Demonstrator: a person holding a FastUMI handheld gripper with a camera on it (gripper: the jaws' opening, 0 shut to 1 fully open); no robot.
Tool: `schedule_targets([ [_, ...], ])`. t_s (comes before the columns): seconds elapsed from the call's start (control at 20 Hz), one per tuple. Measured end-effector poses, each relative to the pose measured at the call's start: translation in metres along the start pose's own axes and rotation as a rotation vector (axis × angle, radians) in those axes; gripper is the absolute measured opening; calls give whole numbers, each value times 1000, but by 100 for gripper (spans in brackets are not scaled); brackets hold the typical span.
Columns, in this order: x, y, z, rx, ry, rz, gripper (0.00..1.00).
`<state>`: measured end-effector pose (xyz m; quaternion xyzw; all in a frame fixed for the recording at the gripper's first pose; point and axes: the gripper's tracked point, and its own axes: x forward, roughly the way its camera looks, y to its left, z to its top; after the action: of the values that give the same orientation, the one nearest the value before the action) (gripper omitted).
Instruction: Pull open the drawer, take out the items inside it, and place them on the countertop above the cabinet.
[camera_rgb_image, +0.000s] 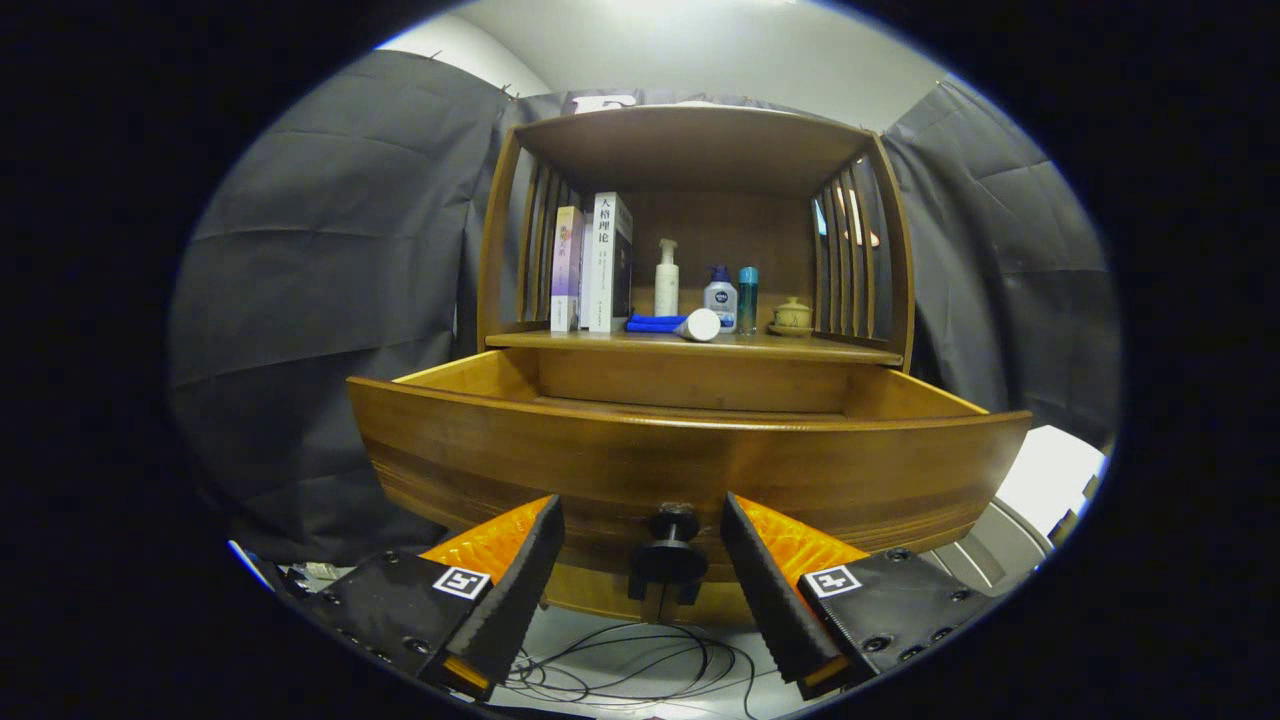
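The tool (642, 575) is spread wide, with the dark knob (668, 553) between its fingers but not pinched. The drawer (690, 460) is pulled out, so its things can be reached; its inside is hidden. Beyond, books (600, 262) and bottles (700, 290) crowd the table (840, 349).

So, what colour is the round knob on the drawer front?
Black. The knob shows best in the gripper view, between the open gripper's fingers, on the brown wooden drawer.
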<state>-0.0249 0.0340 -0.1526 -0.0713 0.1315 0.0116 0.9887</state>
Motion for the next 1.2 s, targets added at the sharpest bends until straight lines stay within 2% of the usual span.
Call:
schedule_targets([
  [0.25,10,-5,-1,27,9,-43,97],
  [0.75,22,-16,0,0,-12,-112,95],
  [1.2,31,-12,3,8,-28,-120,98],
])
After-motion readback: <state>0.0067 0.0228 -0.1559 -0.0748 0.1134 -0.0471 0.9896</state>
